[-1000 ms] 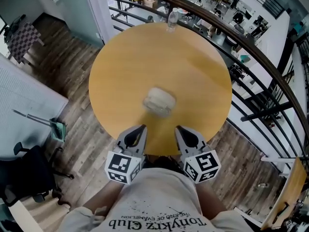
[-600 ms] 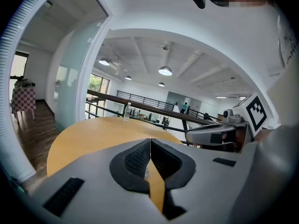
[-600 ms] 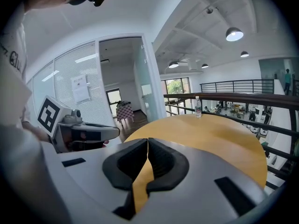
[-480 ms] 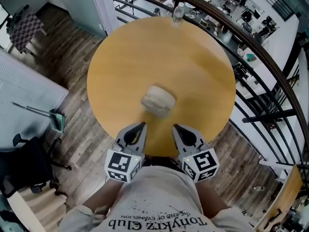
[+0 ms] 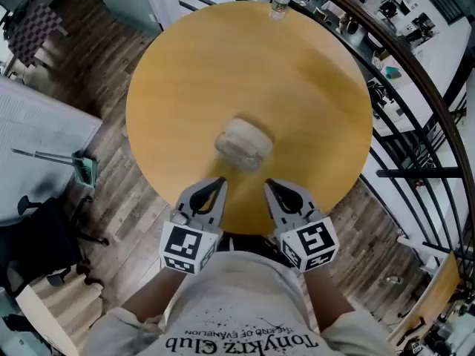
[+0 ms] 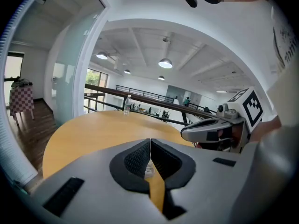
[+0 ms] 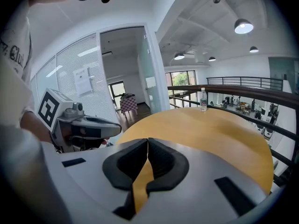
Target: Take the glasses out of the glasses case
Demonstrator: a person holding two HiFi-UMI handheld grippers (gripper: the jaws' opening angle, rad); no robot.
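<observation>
The left gripper (image 5: 211, 193) and right gripper (image 5: 277, 193) are both closed and empty; the glasses case (image 5: 243, 144) lies on the table (image 5: 304, 80) just ahead.

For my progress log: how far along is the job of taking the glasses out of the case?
Done: nothing yet. The glasses case lies on the round table, seemingly closed, with no glasses visible outside it. In hand: nothing. The left gripper and right gripper are both shut and empty, at the table's near edge, short of the case. Left: reach the case, open it, lift the glasses out.
</observation>
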